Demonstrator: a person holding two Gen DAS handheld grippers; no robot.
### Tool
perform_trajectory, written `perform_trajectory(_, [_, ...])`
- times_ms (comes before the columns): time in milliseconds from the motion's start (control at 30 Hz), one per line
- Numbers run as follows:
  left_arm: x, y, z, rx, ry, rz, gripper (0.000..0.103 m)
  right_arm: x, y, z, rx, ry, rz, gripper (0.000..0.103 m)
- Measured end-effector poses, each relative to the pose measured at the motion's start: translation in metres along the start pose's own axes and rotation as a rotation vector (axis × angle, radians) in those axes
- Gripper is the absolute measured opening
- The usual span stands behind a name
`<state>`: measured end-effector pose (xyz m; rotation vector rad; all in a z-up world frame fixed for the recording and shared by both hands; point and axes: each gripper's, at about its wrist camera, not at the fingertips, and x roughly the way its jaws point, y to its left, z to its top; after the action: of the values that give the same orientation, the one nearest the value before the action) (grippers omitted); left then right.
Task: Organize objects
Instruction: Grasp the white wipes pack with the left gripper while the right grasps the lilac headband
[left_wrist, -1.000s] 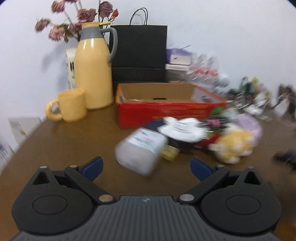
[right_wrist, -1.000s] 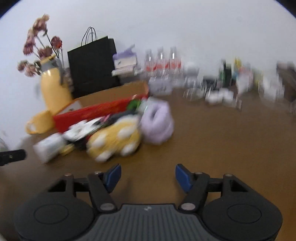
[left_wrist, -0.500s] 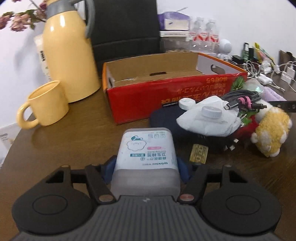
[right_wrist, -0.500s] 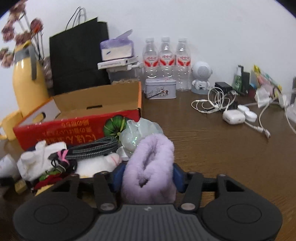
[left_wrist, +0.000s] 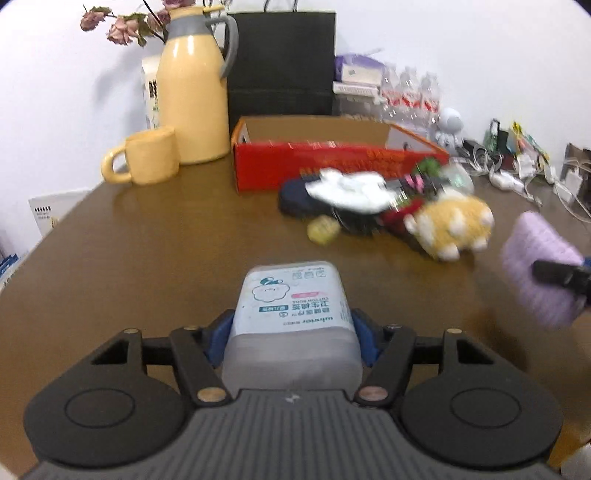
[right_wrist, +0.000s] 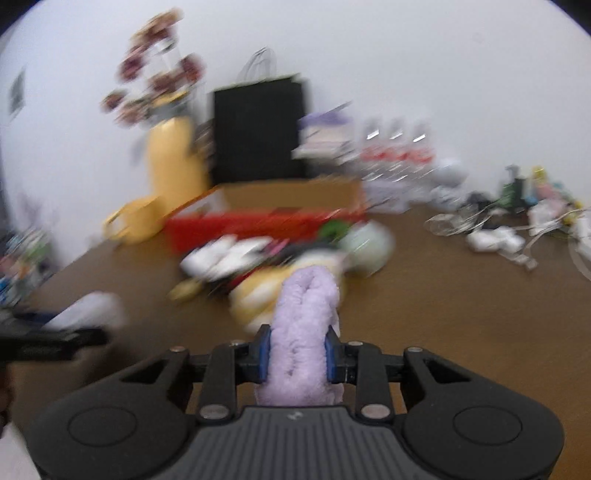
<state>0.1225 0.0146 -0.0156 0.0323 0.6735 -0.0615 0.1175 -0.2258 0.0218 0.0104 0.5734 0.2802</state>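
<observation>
My left gripper (left_wrist: 291, 338) is shut on a white cotton-swab box (left_wrist: 291, 314) and holds it above the brown table. My right gripper (right_wrist: 298, 352) is shut on a folded lilac towel (right_wrist: 304, 325), also lifted; the towel shows at the right of the left wrist view (left_wrist: 537, 269). An open red cardboard box (left_wrist: 332, 158) stands at the back middle. In front of it lies a pile: a white mask (left_wrist: 351, 190), a dark pouch (left_wrist: 295, 201), cables and a yellow plush toy (left_wrist: 454, 225).
A yellow jug (left_wrist: 192, 92) with dried flowers, a yellow mug (left_wrist: 147, 155) and a black paper bag (left_wrist: 280, 62) stand at the back left. Water bottles (left_wrist: 410, 96), chargers and cables (left_wrist: 517, 170) crowd the back right. The table's left edge is near.
Both grippers closed on their objects, then lifted them and pulled back from the pile. The right wrist view is now blurred by motion.
</observation>
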Motion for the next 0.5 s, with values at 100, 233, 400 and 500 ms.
perform_trajectory(100, [-0.004,-0.015,-0.017,0.07,-0.006,0.051,0.068,0.003,0.022,-0.02,-0.029,0.048,0.041,0.028])
perform_trajectory(233, [-0.013,-0.021,-0.031,0.061,-0.018,0.054,0.091,-0.003,0.04,-0.033,-0.051,0.01,0.014,0.037])
perform_trajectory(400, [-0.021,-0.019,-0.032,0.078,-0.056,0.042,0.097,-0.005,0.042,-0.033,-0.039,0.011,-0.014,0.052])
perform_trajectory(500, [-0.021,-0.016,-0.025,0.072,-0.072,0.037,0.092,-0.006,0.041,-0.03,-0.043,0.012,-0.022,0.055])
